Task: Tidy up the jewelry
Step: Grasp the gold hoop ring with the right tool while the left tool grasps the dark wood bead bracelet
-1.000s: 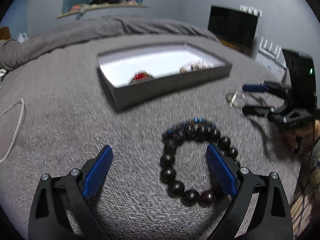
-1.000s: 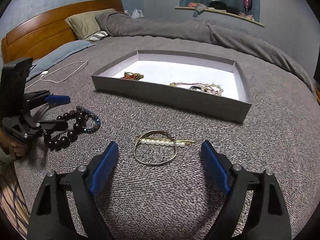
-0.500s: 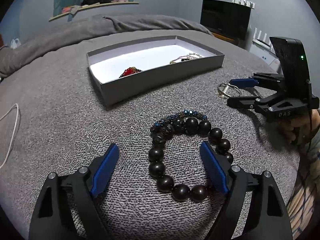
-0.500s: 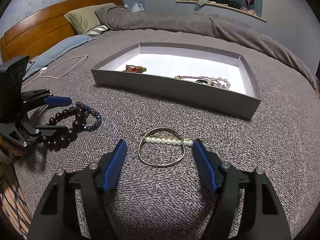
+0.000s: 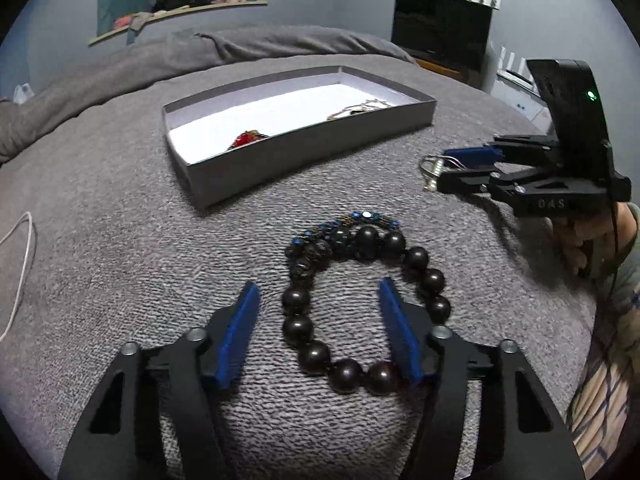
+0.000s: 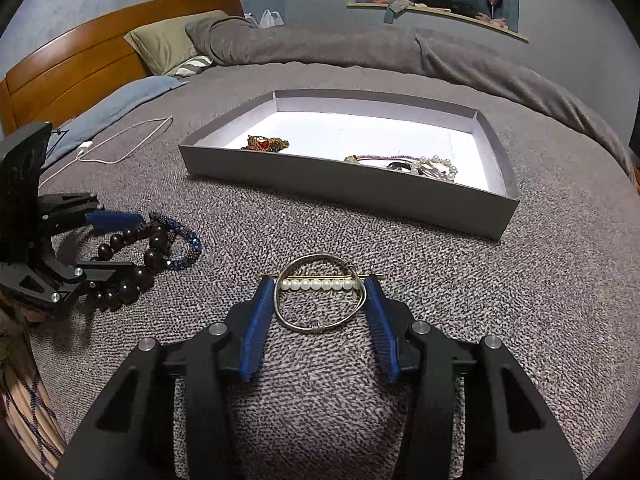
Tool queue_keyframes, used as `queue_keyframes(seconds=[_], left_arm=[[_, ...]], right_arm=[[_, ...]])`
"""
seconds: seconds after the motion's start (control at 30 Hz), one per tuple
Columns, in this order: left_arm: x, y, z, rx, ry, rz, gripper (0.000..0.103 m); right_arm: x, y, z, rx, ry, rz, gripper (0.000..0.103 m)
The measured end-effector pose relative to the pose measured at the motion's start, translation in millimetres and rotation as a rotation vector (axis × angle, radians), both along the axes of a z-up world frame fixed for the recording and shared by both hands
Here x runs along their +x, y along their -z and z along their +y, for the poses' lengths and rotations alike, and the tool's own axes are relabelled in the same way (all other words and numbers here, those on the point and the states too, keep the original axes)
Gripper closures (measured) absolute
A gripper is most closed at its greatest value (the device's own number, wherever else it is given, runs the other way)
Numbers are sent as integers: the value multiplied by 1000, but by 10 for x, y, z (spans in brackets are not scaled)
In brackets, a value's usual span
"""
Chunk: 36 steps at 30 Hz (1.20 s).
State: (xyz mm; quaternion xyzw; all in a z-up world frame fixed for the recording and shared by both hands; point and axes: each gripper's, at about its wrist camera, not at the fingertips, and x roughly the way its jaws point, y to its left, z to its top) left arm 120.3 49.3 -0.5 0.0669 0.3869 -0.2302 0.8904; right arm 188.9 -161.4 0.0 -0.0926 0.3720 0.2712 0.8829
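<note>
Left claw (image 5: 316, 312) first: my jaws are closing, blue pads low over the grey blanket (image 5: 120, 264), straddling the near-left side of the dark bead bracelet (image 5: 360, 304), not pressing it. A blue beaded bracelet (image 5: 352, 220) lies touching its far edge. Beyond sits the grey box (image 5: 304, 152), red piece (image 5: 246, 139) inside.

Over to the right view: right claw (image 6: 320, 304), jaws closing, pads flanking the wire ring (image 6: 320, 300) and the pearl pin (image 6: 320, 284) lying across it; whether they touch the ring yet I cannot tell. Box ahead holds a pearl tangle (image 6: 432, 168). White cable (image 6: 120, 148) trails left.
</note>
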Motion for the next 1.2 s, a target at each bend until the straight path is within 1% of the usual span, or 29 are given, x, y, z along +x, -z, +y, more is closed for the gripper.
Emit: queue_keyframes(seconds=[0.03, 0.1, 0.13, 0.17, 0.2, 0.23, 0.3, 0.4, 0.57, 0.77, 0.93, 1.13, 1.2], left_arm=[[-8, -3, -8, -1, 6, 1, 50], [-26, -11, -23, -3, 21, 4, 61], [-35, -14, -29, -5, 27, 6, 64], [-43, -19, -31, -13, 36, 12, 71], [-50, -21, -35, -17, 41, 15, 76], [-56, -25, -36, -17, 43, 16, 77], [-66, -35, -31, -18, 46, 16, 83], [-78, -56, 0, -31, 49, 18, 87], [-107, -89, -4, -47, 68, 14, 88], [-110, -63, -72, -27, 85, 10, 88], [-111, -13, -129, 29, 90, 4, 79], [-81, 17, -136, 37, 77, 2, 73], [-65, 30, -138, 42, 65, -2, 67]], right_arm=[[-1, -9, -8, 3, 1, -3, 57], [-8, -28, -34, 11, 6, -11, 57], [-13, -41, -51, 17, 10, -17, 57], [-13, -54, -66, 23, 13, -22, 57], [-14, -66, -78, 30, 15, -26, 57], [-16, -78, -92, 36, 18, -30, 57], [-18, -109, -121, 50, 23, -42, 57], [-24, -150, -127, 61, 31, -59, 57], [-27, -198, -148, 76, 46, -82, 57], [-4, -233, -208, 90, 78, -97, 57], [10, -226, -216, 89, 81, -93, 57], [5, -224, -207, 89, 79, -95, 57], [3, -224, -199, 90, 78, -95, 57]])
